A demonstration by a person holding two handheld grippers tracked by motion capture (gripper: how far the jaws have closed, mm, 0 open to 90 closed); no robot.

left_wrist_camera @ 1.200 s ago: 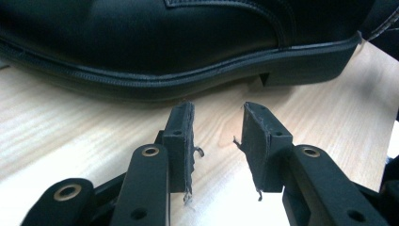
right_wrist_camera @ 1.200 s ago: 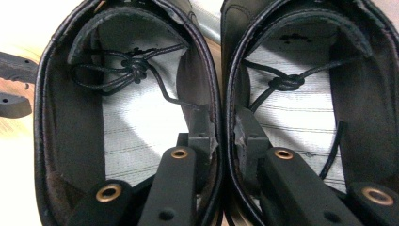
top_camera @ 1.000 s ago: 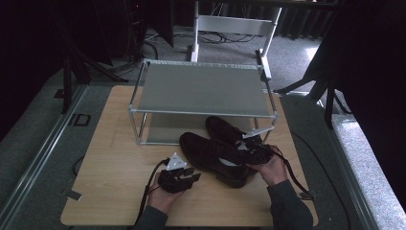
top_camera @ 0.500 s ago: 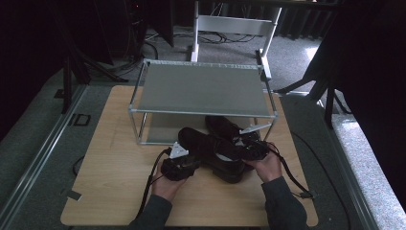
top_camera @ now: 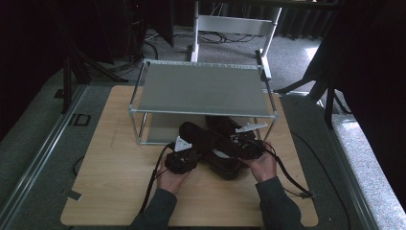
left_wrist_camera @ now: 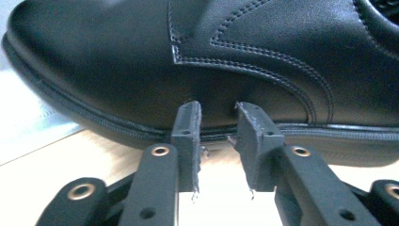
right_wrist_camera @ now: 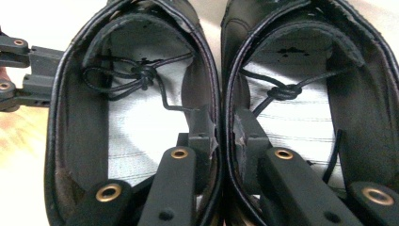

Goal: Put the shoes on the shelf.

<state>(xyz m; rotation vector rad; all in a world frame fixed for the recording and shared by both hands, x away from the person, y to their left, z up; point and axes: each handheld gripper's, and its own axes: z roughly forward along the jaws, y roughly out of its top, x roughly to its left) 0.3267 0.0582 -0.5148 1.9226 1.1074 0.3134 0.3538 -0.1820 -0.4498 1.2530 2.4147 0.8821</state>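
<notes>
Two black leather lace-up shoes lie side by side on the wooden table (top_camera: 115,158), toes towards the metal rack (top_camera: 201,88). The left shoe (top_camera: 206,141) (right_wrist_camera: 141,122) and the right shoe (top_camera: 225,125) (right_wrist_camera: 301,122) touch along their inner walls. My right gripper (top_camera: 246,143) (right_wrist_camera: 220,120) has one jaw inside each shoe and is shut on the two adjoining walls. My left gripper (top_camera: 184,153) (left_wrist_camera: 216,106) stands open by a narrow gap, its tips against the outer side of the left shoe (left_wrist_camera: 235,56) just above the sole. It also appears at the edge of the right gripper view (right_wrist_camera: 23,70).
The rack's grey top shelf spans the back half of the table, with thin metal legs (top_camera: 140,129) at its corners and a lower level beneath. A white frame (top_camera: 234,24) stands on the floor behind. Cables (top_camera: 287,177) trail from the grippers over the table's front.
My left gripper has moved forward from the table's front to the left shoe's side. Both shoes, held by the right gripper, have shifted slightly towards the rack.
</notes>
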